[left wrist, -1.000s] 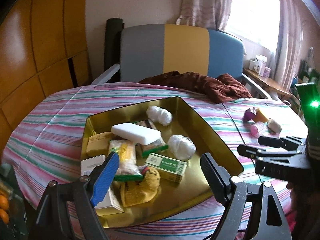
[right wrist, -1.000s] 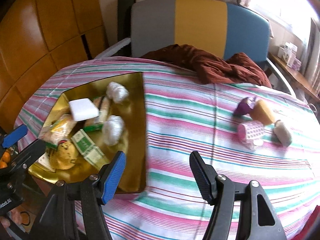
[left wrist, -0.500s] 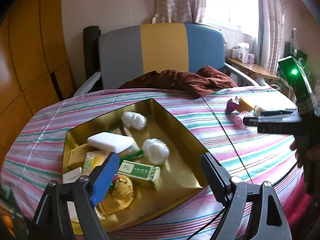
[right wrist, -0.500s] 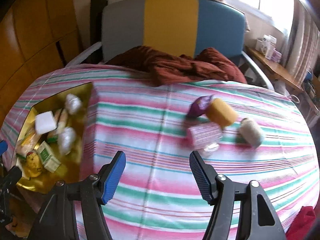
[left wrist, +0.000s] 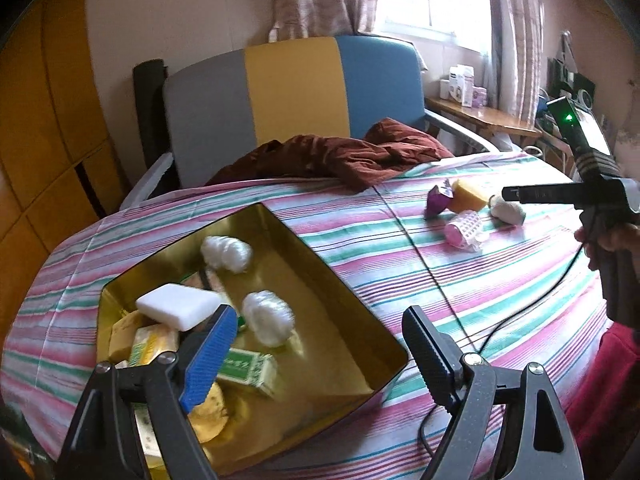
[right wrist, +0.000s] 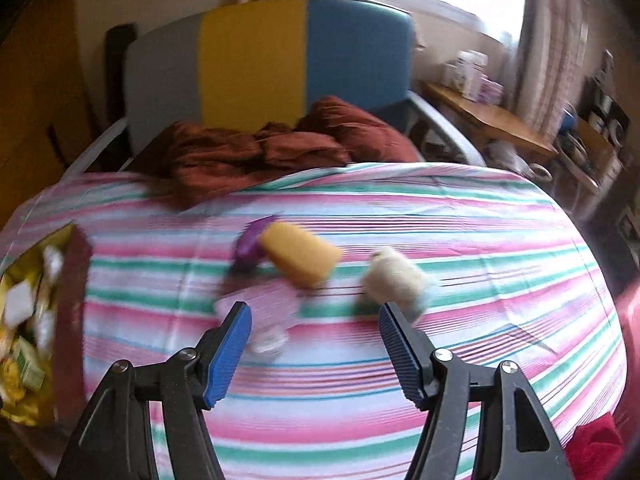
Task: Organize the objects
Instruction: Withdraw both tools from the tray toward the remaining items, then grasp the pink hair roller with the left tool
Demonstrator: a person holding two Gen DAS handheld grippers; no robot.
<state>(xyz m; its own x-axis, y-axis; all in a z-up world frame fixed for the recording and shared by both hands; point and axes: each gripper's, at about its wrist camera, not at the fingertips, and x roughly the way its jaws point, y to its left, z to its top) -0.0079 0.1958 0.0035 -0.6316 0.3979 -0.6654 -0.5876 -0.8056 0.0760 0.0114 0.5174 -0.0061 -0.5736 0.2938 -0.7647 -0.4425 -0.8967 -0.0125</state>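
Observation:
A gold tray (left wrist: 308,248) on the striped tablecloth holds a white block (left wrist: 180,306), two white wrapped balls (left wrist: 226,254), a green-and-white box (left wrist: 244,368) and yellow packets. My left gripper (left wrist: 320,320) hovers open over the tray's near right part, with nothing between its fingers. To the right lie a purple packet (right wrist: 252,240), a yellow sponge (right wrist: 300,254), a pink roller (right wrist: 264,304) and a whitish ball (right wrist: 396,276). My right gripper (right wrist: 316,312) stands open just short of them, the roller near its left finger and the ball near its right. This view is blurred.
A brown cloth (left wrist: 340,156) lies heaped at the table's far edge, in front of a grey, yellow and blue chair (left wrist: 292,88). A black cable (left wrist: 500,328) trails over the cloth near the right edge. A wooden side table (left wrist: 480,116) stands by the window.
Both views have swung to the right. My right gripper has left the tray's side and come up to the loose items. The tray has slid towards the left of both views.

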